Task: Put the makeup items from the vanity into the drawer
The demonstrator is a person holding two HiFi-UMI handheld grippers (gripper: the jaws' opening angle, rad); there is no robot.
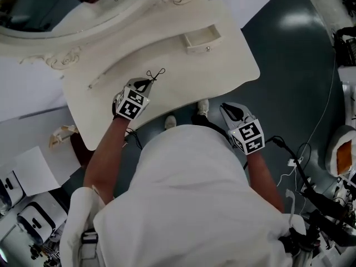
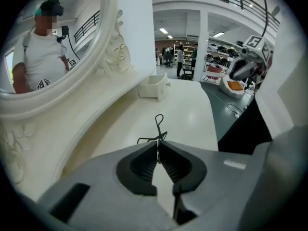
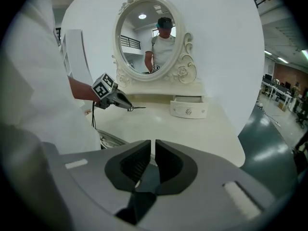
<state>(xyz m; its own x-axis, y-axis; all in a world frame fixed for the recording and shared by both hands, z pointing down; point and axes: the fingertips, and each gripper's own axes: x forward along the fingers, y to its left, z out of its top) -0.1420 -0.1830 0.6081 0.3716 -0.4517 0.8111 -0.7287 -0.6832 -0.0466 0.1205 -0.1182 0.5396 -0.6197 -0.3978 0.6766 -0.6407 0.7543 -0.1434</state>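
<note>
A thin black eyelash curler point(image 1: 156, 74) with wire loops sticks out from the tips of my left gripper point(image 1: 148, 83), whose jaws are shut on its handle end. In the left gripper view the curler point(image 2: 158, 124) points forward from the closed pads point(image 2: 150, 154), low over the cream vanity top point(image 2: 187, 105). The small white drawer point(image 1: 202, 39) stands open at the vanity's far right, beyond the curler point(image 3: 137, 108). My right gripper point(image 1: 226, 109) hangs off the vanity's front edge, shut with nothing between its jaws point(image 3: 153, 150).
A pale thin stick point(image 1: 98, 81) lies on the vanity to the left of my left gripper. The oval mirror point(image 3: 150, 35) rises behind the tabletop. Cables point(image 1: 311, 149) and equipment crowd the dark floor on the right.
</note>
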